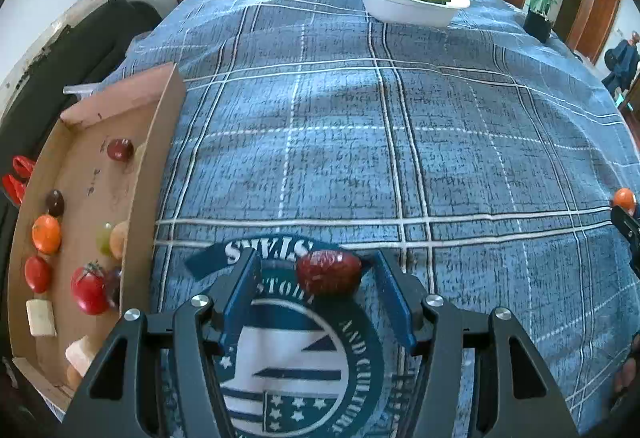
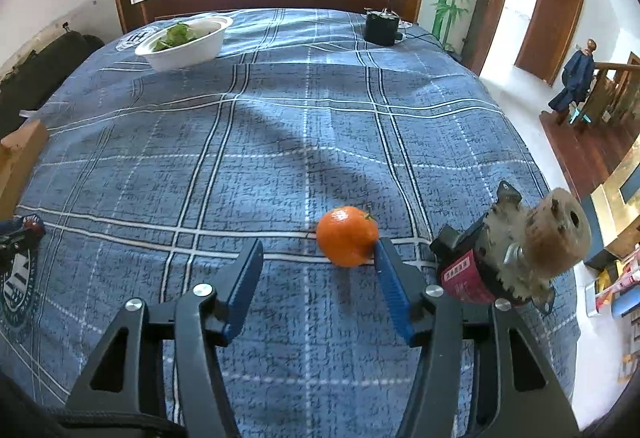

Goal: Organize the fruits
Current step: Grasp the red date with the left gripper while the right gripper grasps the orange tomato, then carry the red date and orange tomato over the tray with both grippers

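Two handheld grippers work over a desk (image 1: 440,142) with a blue plaid cloth. The left gripper (image 1: 316,270) has its fingers apart around a dark red fruit (image 1: 329,272), seemingly lined up to grasp it. The right gripper (image 2: 318,258) is likewise open, one finger beside a mandarin (image 2: 347,236). A cardboard tray (image 1: 160,142) at left holds sorted tomatoes and other fruits; a white bowl (image 1: 412,12) holds greens.

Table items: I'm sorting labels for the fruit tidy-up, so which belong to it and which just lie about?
Job: red date; orange mandarin; cardboard tray holding fruits.
Lying about: white bowl of greens; black pot; toothed motor part.
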### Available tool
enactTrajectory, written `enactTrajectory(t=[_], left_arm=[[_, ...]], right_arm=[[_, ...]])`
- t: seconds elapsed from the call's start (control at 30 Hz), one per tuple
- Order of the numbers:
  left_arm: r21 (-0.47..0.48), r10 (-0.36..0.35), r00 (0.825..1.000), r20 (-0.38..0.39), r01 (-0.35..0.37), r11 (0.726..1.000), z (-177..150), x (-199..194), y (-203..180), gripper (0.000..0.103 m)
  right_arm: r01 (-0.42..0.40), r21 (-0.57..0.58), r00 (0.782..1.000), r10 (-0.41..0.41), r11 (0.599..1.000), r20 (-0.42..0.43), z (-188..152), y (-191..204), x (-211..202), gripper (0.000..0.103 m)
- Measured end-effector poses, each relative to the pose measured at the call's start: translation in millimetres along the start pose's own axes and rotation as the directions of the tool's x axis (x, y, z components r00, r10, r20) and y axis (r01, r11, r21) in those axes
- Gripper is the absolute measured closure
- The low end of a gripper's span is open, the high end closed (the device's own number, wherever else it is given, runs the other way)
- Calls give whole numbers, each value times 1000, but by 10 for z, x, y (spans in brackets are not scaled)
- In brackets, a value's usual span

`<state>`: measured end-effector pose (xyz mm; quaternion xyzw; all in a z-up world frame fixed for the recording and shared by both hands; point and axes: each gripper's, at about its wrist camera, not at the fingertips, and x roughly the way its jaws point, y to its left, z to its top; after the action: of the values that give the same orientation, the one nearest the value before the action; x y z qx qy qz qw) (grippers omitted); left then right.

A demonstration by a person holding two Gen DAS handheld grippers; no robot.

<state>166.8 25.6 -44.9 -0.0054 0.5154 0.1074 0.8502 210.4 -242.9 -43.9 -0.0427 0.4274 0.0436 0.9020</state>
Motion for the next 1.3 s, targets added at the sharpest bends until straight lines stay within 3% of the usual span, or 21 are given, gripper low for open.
enactTrajectory(t=[0.07, 0.2, 0.27, 0.3, 0.33, 0.4, 0.5, 0.63, 0.73, 0.87, 0.9, 0.97, 1.03, 1.07, 1.17, 1.2, 1.23, 1.3], left_arm=[[0, -6, 1000, 9, 6, 1000, 6, 3, 0, 47], [8, -82, 996, 27, 82, 997, -15, -9, -12, 72], [17, -80, 996, 37, 80, 997, -30, -17, -27, 72], [14, -88, 995, 41, 88, 996, -41, -28, -21, 72], [3, -108, 993, 43, 108, 994, -54, -36, 5, 72], [-23, -150, 988, 45, 151, 988, -87, -72, 78, 72], [-44, -180, 981, 68, 183, 982, -138, -163, 190, 73], [-58, -195, 976, 94, 201, 978, -200, -301, 332, 73], [-69, -197, 974, 108, 205, 976, -237, -385, 413, 73], [-76, -198, 973, 116, 208, 975, -237, -434, 465, 73], [-78, -199, 973, 118, 209, 975, -238, -448, 469, 73], [-74, -195, 973, 124, 206, 976, -244, -487, 473, 73], [-68, -185, 974, 131, 195, 979, -252, -537, 478, 73], [-65, -182, 974, 136, 192, 979, -262, -569, 487, 73], [-60, -166, 974, 155, 177, 982, -267, -649, 521, 73], [-59, -158, 974, 161, 169, 984, -269, -671, 532, 73], [-58, -149, 975, 167, 160, 985, -269, -694, 547, 73], [-57, -142, 975, 173, 154, 986, -267, -713, 560, 73]], right_arm=[[18, -5, 1000, -18, 1000, 3, 20, -13, 24, 44], [60, -19, 998, -60, 998, -17, 29, -31, 150, 46], [72, -31, 997, -72, 997, -19, 24, -36, 198, 52], [54, -23, 998, -54, 998, -19, 27, -52, 198, 68], [38, -16, 999, -38, 999, -22, 27, -67, 203, 74], [17, -4, 1000, -17, 1000, -19, 22, -64, 182, 75], [-31, 0, 999, 31, 1000, 4, 10, 5, 57, 88], [-135, 13, 990, 135, 991, 40, 7, 121, -161, 90], [-252, 37, 966, 249, 967, 61, -9, 205, -295, 92], [-300, 43, 953, 297, 953, 60, -18, 291, -355, 92], [-299, 42, 954, 297, 953, 49, -4, 313, -328, 89], [-292, 62, 956, 289, 954, 57, 39, 306, -260, 71], [-271, 94, 961, 265, 958, 76, 117, 270, -156, 47], [-243, 109, 969, 235, 964, 81, 177, 257, -77, 45], [-206, 118, 978, 203, 971, 41, 283, 278, 161, 45], [-198, 127, 980, 197, 972, 19, 309, 288, 278, 50], [-184, 127, 983, 186, 975, -3, 318, 300, 376, 67], [-175, 128, 984, 176, 976, 3, 312, 289, 404, 68]])
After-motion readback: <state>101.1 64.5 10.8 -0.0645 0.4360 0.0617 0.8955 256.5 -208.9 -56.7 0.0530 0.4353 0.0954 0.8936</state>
